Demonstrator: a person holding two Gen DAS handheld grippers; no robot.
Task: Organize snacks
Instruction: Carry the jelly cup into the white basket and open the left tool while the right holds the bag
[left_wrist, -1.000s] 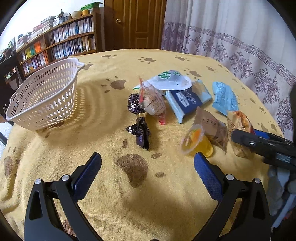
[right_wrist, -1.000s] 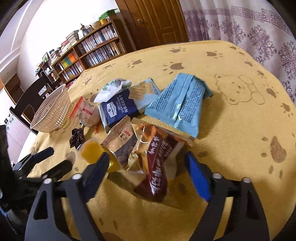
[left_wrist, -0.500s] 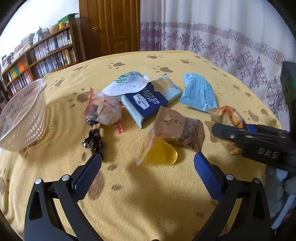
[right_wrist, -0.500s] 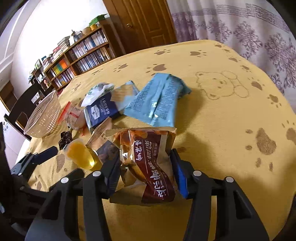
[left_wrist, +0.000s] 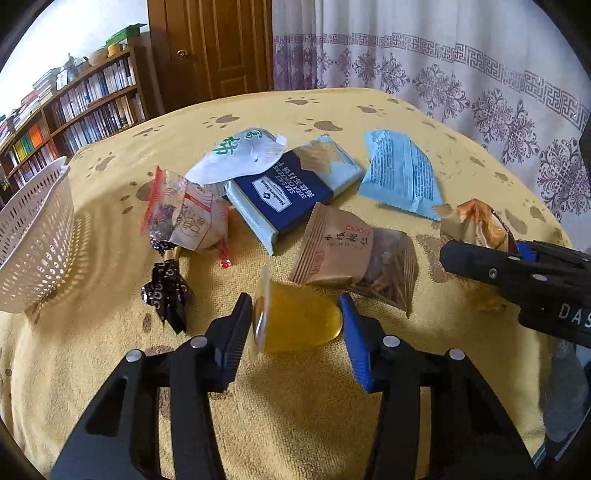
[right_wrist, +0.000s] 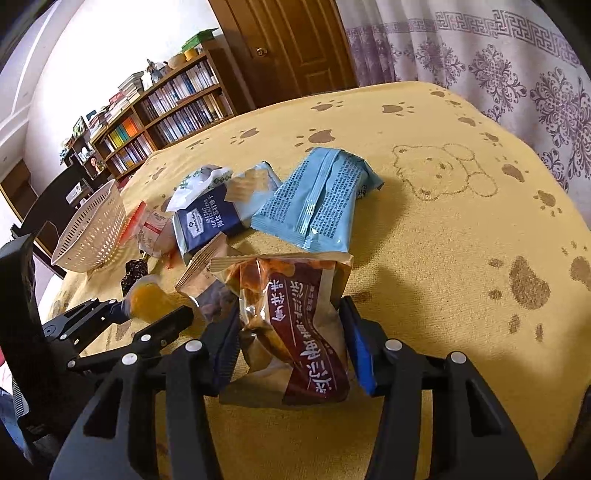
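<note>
My left gripper (left_wrist: 295, 326): blue pads closed against a soft translucent orange jelly cup (left_wrist: 299, 321), lying on its side on the nubbly yellow paw-print towel (right_wrist: 443, 258). My right gripper (right_wrist: 291, 339): pinching a crinkly brown-and-maroon foil snack bag (right_wrist: 295, 325), upright between the pads. Perforated white plastic basket (left_wrist: 33, 236): at far left, well apart from both, its inside hidden from me. Flat pale-blue packet (right_wrist: 317, 199) and navy cracker pack (left_wrist: 284, 192): loose on the cloth

A: Any print you can read?
B: The navy packet (left_wrist: 284, 192) says "SEA SALT SODA CRACKERS". The right tool (left_wrist: 517, 273) shows "DAS".
A: The others?
B: Chinese characters on the brown pouch (left_wrist: 343, 251), not readable to me.
</note>
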